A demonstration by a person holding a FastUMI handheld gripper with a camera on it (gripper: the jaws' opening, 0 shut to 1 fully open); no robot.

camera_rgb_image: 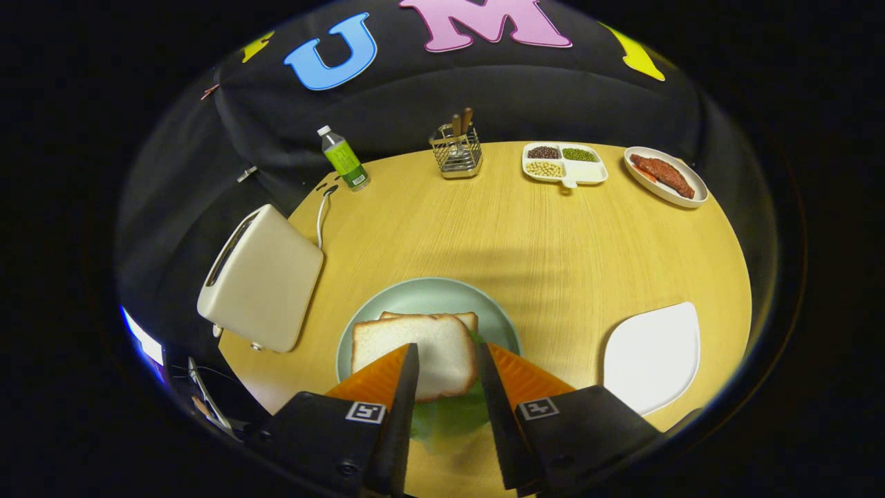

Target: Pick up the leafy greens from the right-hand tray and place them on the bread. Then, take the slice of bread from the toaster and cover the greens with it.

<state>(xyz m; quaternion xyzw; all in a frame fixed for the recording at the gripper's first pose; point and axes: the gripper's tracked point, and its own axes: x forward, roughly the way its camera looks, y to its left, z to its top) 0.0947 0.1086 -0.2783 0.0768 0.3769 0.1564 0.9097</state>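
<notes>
1. Gripper (446,354): fingers parted by a moderate gap and holding nothing; both hang above the near part of the green plate (422,294).
2. Green plate, directly ahead of and under the fingertips: it carries a top slice of bread (415,346) laid over leafy greens (453,415), which stick out between the fingers on the near side. A second slice (463,318) shows as a thin edge beyond the top one.
3. Toaster (263,277), ahead and to the left of the fingers: it lies tilted near the table's left edge. Its slot is seen side-on, so whether it holds anything cannot be told.
4. White tray (653,353), to the right of the fingers: bare surface, close to the table's right edge.
5. Far beyond the fingers, along the back edge: a bottle (343,158), a wire caddy (458,153) holding utensils, a divided dish (564,164) with dark, green and pale beans in three sections, and an oval plate (666,176) with what looks like a meat strip.
6. Open room: the table (539,249) is bare between the green plate and the back row.
</notes>
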